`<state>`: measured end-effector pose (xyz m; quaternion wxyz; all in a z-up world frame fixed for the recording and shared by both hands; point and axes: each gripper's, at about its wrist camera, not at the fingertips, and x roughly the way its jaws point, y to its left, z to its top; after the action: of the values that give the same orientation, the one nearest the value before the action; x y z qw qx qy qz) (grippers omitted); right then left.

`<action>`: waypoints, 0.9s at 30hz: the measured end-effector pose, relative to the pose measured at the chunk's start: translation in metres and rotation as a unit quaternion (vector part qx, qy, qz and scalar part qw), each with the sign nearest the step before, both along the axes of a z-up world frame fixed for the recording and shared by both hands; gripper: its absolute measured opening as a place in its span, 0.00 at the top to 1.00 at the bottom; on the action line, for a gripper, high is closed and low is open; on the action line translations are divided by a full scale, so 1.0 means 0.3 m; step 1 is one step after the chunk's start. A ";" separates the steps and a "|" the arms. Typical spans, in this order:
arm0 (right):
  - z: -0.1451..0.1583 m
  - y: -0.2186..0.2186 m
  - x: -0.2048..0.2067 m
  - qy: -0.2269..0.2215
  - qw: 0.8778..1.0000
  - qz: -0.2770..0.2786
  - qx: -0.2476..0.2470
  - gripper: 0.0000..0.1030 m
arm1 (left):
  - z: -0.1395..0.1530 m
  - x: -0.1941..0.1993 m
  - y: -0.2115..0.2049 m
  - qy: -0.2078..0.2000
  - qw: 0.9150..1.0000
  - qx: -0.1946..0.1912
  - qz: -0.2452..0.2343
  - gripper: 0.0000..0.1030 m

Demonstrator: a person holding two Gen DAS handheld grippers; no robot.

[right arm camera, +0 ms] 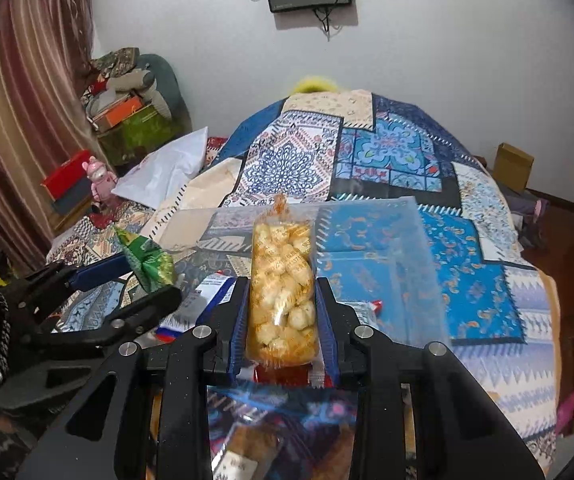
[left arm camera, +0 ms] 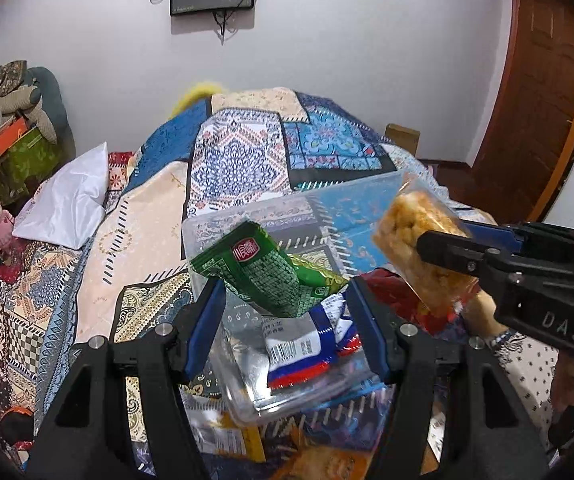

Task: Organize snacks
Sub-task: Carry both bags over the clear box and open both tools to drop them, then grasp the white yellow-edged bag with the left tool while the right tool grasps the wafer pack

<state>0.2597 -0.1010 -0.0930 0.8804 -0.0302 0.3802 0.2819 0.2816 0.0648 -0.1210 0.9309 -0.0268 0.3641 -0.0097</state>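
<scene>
Right gripper is clamping the clear puffed-snack pack by its long sides, long axis pointing forward toward the clear plastic bin, which is lying just ahead and below. Left gripper is gaping wide over the same bin, the green packet sitting loose between its fingers above the blue-white packet inside. Right hand looks nearer to dropping its pack in.
</scene>
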 end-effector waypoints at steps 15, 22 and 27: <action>0.062 0.016 -0.075 -0.062 0.997 0.002 -0.048 0.47 | 0.037 -0.046 0.024 -0.006 1.000 -0.004 -0.001 0.32; 0.059 -0.032 -0.126 -0.044 0.998 0.009 -0.037 0.47 | 0.063 -0.148 0.065 -0.013 1.000 0.009 0.006 0.19; 0.009 -0.087 -0.159 -0.020 0.999 0.004 -0.042 0.47 | 0.009 -0.193 0.117 0.016 1.000 0.009 0.013 0.18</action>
<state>0.2119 -0.1272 -0.0902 0.8848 -0.0746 0.3736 0.2683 0.2237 0.1000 -0.1184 0.9253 -0.0230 0.3784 0.0065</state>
